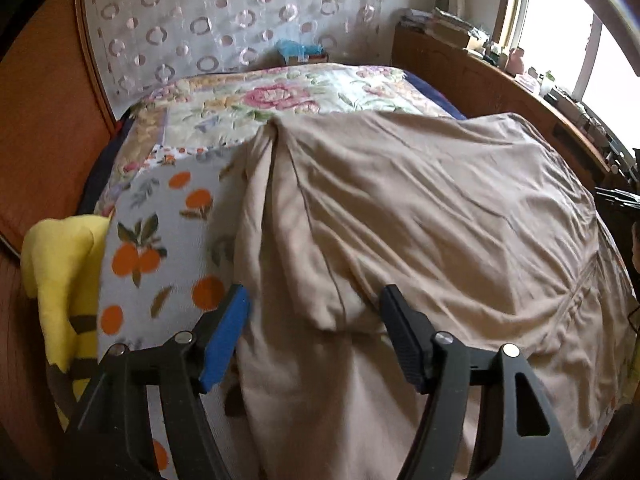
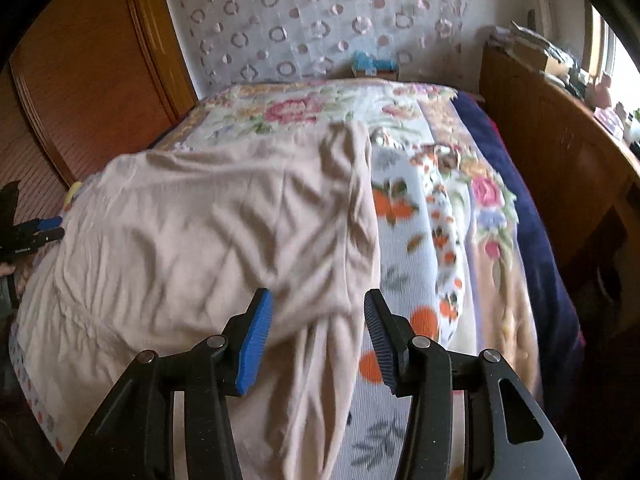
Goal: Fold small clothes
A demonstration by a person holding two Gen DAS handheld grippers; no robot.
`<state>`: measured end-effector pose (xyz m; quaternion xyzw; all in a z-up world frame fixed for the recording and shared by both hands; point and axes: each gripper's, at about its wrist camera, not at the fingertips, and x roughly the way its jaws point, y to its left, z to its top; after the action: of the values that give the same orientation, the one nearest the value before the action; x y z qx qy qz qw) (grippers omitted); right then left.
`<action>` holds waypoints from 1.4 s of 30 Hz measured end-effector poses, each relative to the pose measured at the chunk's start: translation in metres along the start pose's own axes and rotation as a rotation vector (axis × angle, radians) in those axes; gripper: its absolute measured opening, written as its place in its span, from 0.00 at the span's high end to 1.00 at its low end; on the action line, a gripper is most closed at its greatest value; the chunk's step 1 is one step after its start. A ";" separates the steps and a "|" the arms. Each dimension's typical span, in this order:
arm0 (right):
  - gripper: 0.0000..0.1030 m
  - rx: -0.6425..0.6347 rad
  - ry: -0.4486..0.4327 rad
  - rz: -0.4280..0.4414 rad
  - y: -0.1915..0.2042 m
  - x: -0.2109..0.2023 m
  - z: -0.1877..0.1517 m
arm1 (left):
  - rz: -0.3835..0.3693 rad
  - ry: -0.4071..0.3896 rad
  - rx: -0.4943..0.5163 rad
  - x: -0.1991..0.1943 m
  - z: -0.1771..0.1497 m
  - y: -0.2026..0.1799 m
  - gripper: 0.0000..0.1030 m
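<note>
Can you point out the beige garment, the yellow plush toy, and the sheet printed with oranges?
Beige cotton garment (image 1: 420, 208), left wrist view, its wrinkled middle.
Yellow plush toy (image 1: 60, 272), left wrist view, its body.
Grey orange-print sheet (image 1: 160, 248), left wrist view, beside an orange.

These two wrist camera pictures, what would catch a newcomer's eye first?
First, the big beige garment, wrinkled and spread across the bed, filling the middle of both views. Next, the orange-print sheet showing beside it, and the floral quilt beyond, toward the circle-patterned curtain. The left gripper and right gripper frame the cloth's near folds, jaws open, and a yellow plush toy sits at the left view's edge.
</note>
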<state>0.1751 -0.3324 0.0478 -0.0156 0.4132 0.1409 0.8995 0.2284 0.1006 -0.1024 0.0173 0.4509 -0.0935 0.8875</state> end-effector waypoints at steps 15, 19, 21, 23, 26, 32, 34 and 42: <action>0.52 0.031 -0.030 -0.041 -0.006 0.034 0.012 | 0.045 -0.026 0.005 0.005 -0.009 -0.006 0.29; 0.52 0.015 -0.056 -0.069 -0.002 0.038 0.006 | 0.041 -0.024 0.000 0.005 -0.008 -0.005 0.28; 0.52 0.012 -0.059 -0.074 0.003 0.043 0.005 | 0.042 -0.025 0.001 0.005 -0.008 -0.004 0.28; 0.52 0.018 -0.060 -0.066 0.006 0.044 0.004 | 0.041 -0.024 0.000 0.005 -0.008 -0.005 0.28; 0.52 0.011 -0.058 -0.074 0.011 0.046 0.004 | 0.041 -0.011 -0.020 0.004 -0.006 -0.003 0.28; 0.52 -0.022 -0.046 -0.110 0.020 0.045 0.007 | -0.007 -0.066 -0.071 -0.011 -0.003 -0.002 0.40; 0.51 -0.034 -0.043 -0.121 0.023 0.046 0.009 | -0.009 -0.051 -0.079 -0.009 -0.002 -0.003 0.46; 0.51 -0.037 -0.047 -0.123 0.023 0.044 0.010 | 0.010 -0.029 -0.074 0.003 0.000 -0.008 0.74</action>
<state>0.2037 -0.2985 0.0229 -0.0541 0.3877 0.0932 0.9155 0.2287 0.0927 -0.1047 -0.0146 0.4409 -0.0726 0.8945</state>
